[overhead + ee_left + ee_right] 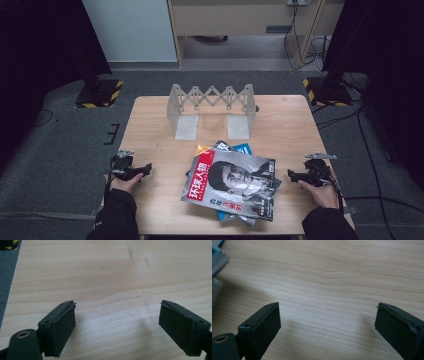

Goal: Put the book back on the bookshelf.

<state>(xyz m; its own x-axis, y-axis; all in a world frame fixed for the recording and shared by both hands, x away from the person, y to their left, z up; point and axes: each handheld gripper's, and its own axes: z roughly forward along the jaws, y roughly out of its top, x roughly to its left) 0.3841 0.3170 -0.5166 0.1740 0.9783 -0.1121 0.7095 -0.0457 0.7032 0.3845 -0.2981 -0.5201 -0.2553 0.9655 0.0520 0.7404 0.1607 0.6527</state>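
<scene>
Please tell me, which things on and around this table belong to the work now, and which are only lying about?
Belongs to the work:
- stack of magazines, between the two grippers
- accordion rack, standing empty behind the stack
- left gripper, jaws open
- right gripper, jaws open

Only lying about:
- cables on the floor
- striped stand bases
</scene>
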